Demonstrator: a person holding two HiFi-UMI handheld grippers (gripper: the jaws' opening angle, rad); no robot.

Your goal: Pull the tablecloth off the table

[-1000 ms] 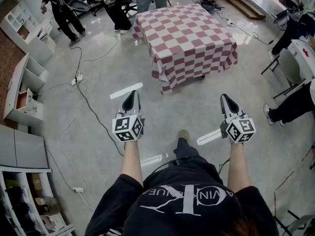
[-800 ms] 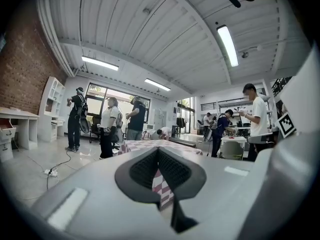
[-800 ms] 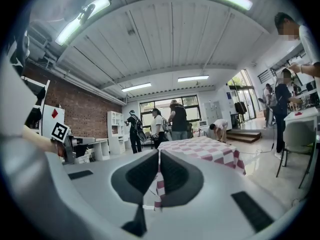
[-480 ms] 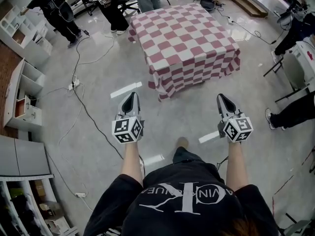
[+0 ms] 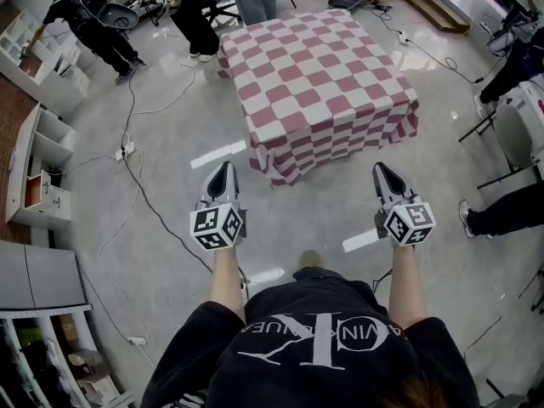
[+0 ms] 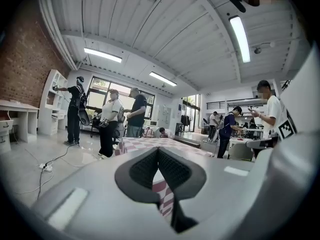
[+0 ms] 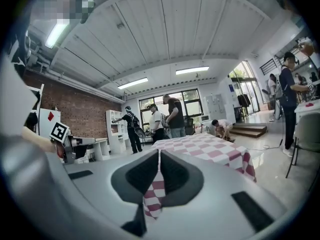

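Note:
A red-and-white checked tablecloth (image 5: pixel 319 83) covers a low square table ahead and hangs down over its sides. My left gripper (image 5: pixel 223 171) points at the cloth's near left corner, a short way back from it, jaws shut and empty. On the other side my right gripper (image 5: pixel 377 170) is level with it, just short of the near right edge, also shut with nothing held. The cloth (image 6: pixel 150 143) shows past the closed left gripper (image 6: pixel 158 151) in the left gripper view. In the right gripper view the cloth (image 7: pixel 210 146) lies beyond the closed right gripper (image 7: pixel 159 153).
Several people (image 5: pixel 191 11) stand behind the table. Cables (image 5: pixel 136 181) trail across the grey floor at left. White shelves (image 5: pixel 38 164) line the left wall. A seated person's leg (image 5: pixel 506 215) and a chair (image 5: pixel 510 130) are at right. White tape strips (image 5: pixel 219 154) mark the floor.
I have walked toward the table: the checked cloth has come nearer and lower in the head view. Both grippers stay shut and held out in front.

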